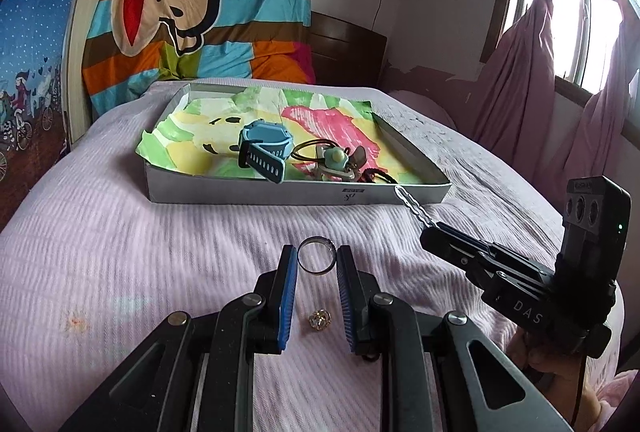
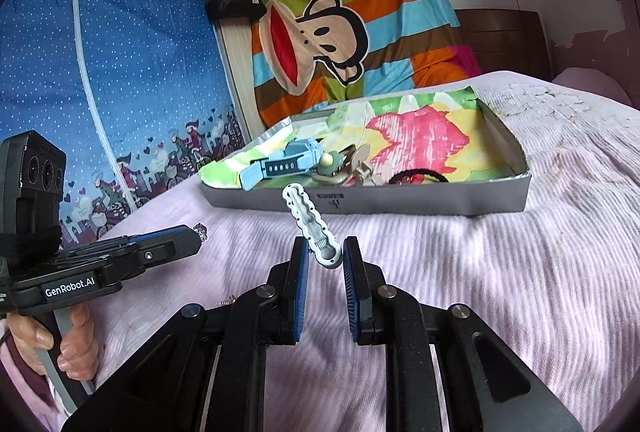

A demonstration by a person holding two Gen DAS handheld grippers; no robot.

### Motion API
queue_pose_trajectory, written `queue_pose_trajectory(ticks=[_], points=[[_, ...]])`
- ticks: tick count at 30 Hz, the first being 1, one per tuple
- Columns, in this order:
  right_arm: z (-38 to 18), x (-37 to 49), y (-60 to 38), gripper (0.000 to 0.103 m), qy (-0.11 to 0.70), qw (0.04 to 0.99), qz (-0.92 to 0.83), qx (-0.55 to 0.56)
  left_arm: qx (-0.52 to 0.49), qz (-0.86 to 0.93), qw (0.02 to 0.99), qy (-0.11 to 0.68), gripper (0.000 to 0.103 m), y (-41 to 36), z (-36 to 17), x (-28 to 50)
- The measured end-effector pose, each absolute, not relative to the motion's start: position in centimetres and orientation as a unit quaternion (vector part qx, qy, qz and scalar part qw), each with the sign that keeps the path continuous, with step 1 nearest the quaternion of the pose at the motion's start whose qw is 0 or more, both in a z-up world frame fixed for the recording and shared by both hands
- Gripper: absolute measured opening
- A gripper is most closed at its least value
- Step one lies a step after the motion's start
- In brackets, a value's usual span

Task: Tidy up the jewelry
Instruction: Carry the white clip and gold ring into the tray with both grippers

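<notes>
From the left wrist camera we see the left gripper (image 1: 318,259) pinching a thin, round metal ring (image 1: 316,259) between its ribbed blue pads (image 1: 289,296), the ring's open face turned toward us and its far edge set with small stones. Below it, at 6 o'clock from the ring, a small gold openwork bead (image 1: 319,321) lies on the ribbed lilac bedspread (image 1: 120,232). At 12 o'clock sits a shallow grey cardboard tray (image 1: 240,190) lined with crinkled painted paper; it holds a blue watch (image 1: 266,146) with a perforated strap, a mint hair clip (image 1: 335,159) and dark hair ties (image 1: 308,150). At 3 o'clock the right gripper (image 1: 430,226) clamps one end of a pale wavy clip (image 1: 412,206), whose long axis runs up toward 11 o'clock, its far tip overlapping the tray's front wall.

From the right wrist camera we see the right gripper (image 2: 326,258) closed narrowly on the rounded lower end of the wavy clip (image 2: 310,222), a matte grey plastic bar with scalloped edges, leaning toward 11 o'clock with its tip in front of the tray (image 2: 440,200) wall. The tray holds the watch (image 2: 280,162), the hair clip (image 2: 334,164) and a hair tie (image 2: 420,176). At 9 o'clock the left gripper (image 2: 196,232), gripped by a hand (image 2: 74,348), holds the ring (image 2: 200,231) at its tip, where only its stone-set edge shows.
</notes>
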State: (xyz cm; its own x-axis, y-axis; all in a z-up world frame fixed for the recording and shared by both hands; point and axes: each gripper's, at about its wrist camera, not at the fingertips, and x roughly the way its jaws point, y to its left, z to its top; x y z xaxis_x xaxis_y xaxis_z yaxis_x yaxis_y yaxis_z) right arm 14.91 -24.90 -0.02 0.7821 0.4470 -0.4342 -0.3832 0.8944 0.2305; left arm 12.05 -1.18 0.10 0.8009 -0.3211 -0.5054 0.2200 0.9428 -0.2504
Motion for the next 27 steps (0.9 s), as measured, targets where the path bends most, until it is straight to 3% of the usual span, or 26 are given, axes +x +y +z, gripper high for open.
queue_pose_trajectory(ticks=[13, 27], points=[[2.5, 19.2, -26.2, 0.015, 0.207, 0.961, 0.168, 0.079, -0.088, -0.108, 0.961, 0.239, 0.019, -3.6, 3.2, 16.6], [1.0, 25.8, -26.7, 0.015, 0.261, 0.954, 0.134, 0.067, -0.078, -0.086, 0.945, 0.306, 0.019, -5.6, 1.7, 24.5]])
